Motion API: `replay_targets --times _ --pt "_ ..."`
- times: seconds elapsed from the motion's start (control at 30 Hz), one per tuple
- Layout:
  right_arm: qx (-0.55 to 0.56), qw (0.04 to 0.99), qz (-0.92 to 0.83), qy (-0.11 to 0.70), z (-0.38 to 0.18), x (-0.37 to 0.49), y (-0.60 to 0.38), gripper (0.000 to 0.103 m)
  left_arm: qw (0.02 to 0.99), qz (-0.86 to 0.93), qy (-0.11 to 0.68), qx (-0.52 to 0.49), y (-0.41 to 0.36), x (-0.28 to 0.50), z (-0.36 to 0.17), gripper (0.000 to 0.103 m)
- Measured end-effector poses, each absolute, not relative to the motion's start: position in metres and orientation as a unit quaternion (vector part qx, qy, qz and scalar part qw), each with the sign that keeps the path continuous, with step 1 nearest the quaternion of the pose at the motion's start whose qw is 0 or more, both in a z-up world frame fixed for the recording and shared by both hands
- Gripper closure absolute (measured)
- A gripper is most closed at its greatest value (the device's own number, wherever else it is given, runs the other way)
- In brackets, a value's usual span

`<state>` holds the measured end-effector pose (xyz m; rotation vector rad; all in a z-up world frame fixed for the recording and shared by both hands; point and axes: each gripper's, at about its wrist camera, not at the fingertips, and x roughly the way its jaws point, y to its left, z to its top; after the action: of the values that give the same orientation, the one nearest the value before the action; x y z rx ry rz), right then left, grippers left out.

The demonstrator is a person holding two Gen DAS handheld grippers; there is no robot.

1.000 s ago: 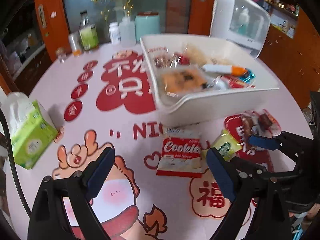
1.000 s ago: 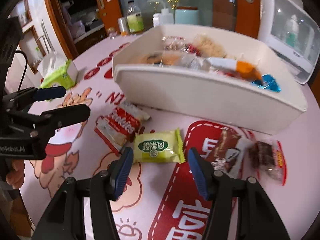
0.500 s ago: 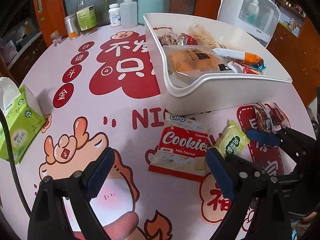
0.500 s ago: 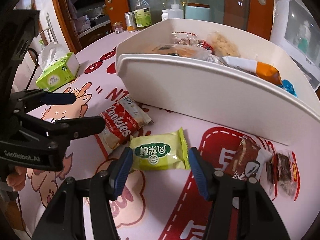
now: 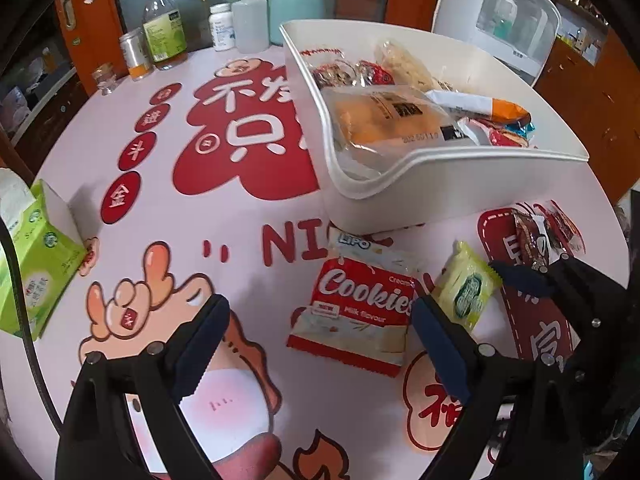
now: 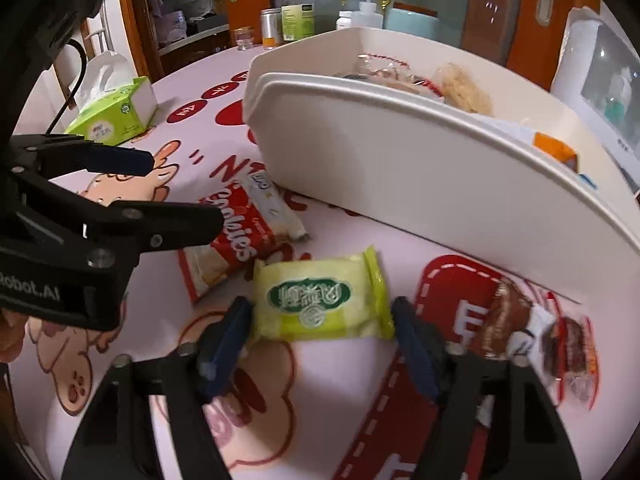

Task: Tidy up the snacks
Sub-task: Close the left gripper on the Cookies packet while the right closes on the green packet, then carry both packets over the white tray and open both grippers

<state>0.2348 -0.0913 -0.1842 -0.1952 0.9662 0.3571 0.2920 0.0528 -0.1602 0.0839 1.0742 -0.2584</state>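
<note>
A white bin (image 5: 440,184) (image 6: 400,168) holds several snacks. On the table in front of it lie a red Cookies pack (image 5: 356,308) (image 6: 236,240), a green-yellow packet (image 5: 464,290) (image 6: 320,300) and two brown wrapped snacks (image 5: 540,232) (image 6: 532,328). My left gripper (image 5: 320,344) is open, low over the table, with the Cookies pack between its fingers. My right gripper (image 6: 322,340) is open, its fingers on either side of the green-yellow packet, not closed on it. Each gripper shows in the other's view.
A green tissue box (image 5: 28,256) (image 6: 116,108) stands at the table's left edge. Bottles and jars (image 5: 168,32) stand at the far side. A white appliance with a clear lid (image 5: 504,12) stands behind the bin.
Both grippers have moved forward and lower. The left now straddles the Cookies pack; the right now straddles the green-yellow packet. Both stay open.
</note>
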Motion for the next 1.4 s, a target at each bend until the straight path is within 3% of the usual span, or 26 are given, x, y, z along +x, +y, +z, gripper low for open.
replay_targets --times 0.13,0.63,0.77,0.87,1.4 --pt "-0.064 0.869 0.157 0.464 -0.182 0.227 -0.109 0.046 0.84 -0.137 0.523 0.049 0.045 0.296 -0.172 0.011" --pt "0.01 0.887 0.152 0.435 -0.183 0.201 -0.131 0.047 0.841 -0.122 0.521 0.075 0.035 0.313 -0.19 0.011" --pt "0.007 0.889 0.155 0.431 -0.184 0.197 -0.131 0.047 0.85 -0.127 0.505 0.074 0.034 0.313 -0.183 0.05" --pt "0.011 0.888 0.158 0.431 -0.184 0.197 -0.131 0.047 0.853 -0.116 0.505 0.071 0.033 0.311 -0.181 0.059" --pt "0.001 0.895 0.161 0.416 -0.179 0.189 -0.13 0.047 0.873 -0.116 0.471 0.05 0.024 0.242 -0.156 0.059"
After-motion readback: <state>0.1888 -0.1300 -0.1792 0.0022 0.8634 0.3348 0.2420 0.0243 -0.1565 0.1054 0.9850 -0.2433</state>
